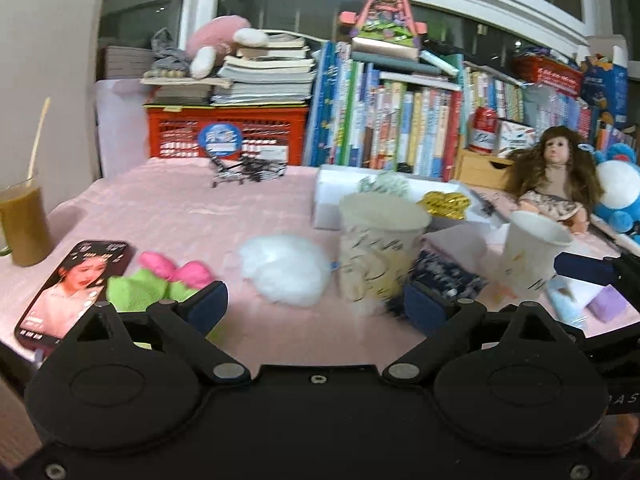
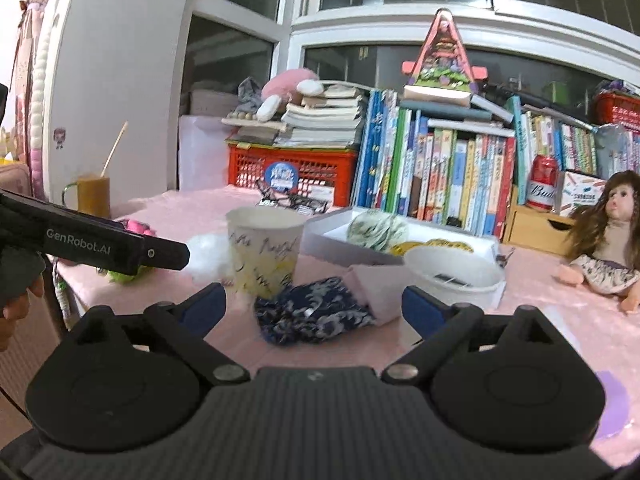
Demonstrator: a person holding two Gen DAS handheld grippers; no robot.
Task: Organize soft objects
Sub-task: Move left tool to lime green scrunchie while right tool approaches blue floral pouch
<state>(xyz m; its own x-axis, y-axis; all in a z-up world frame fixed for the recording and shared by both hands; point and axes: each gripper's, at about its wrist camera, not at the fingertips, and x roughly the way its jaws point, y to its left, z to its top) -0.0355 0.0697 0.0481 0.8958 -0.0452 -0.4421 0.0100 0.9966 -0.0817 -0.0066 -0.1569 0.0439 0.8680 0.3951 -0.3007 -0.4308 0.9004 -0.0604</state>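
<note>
1. The left hand-held gripper (image 1: 314, 304) is seen at the bottom of the left wrist view with its blue-padded fingers (image 1: 208, 306) set wide apart. Nothing is held between them, and no contact with any object can be made out.
2. The right hand-held gripper (image 2: 314, 306) is seen in the right wrist view with its jaws likewise spread wide. Nothing is clamped. The dark blue patterned cloth (image 2: 314, 316) is located on the surface just ahead of the gap between the fingers, apart from both pads.
3. The surface (image 1: 168, 208) is covered with a pink cloth. At its near left edge a phone (image 1: 72, 288) is laid flat with its screen lit.
4. Just beside the phone, a green and pink soft item (image 1: 160, 280) is found, close to the left finger of the left hand-held gripper.
5. A white fluffy ball (image 1: 286, 268) is positioned ahead of the left hand-held gripper, beside an upright patterned paper cup (image 1: 378, 252). The dark blue patterned cloth lies at the base of that cup.
6. A second paper cup (image 1: 532, 252) is placed further right, tilted in the left wrist view.
7. Behind the cups, a shallow white box (image 2: 340, 236) is seen, containing a green-and-white yarn ball (image 2: 376, 230) and a gold item (image 2: 448, 245).
8. A glass of brown drink (image 1: 26, 228) stands at the far left.
9. A doll (image 2: 604, 240) is seated at the right. A red crate (image 2: 292, 172) and rows of books (image 2: 440, 176) are arranged along the back.
</note>
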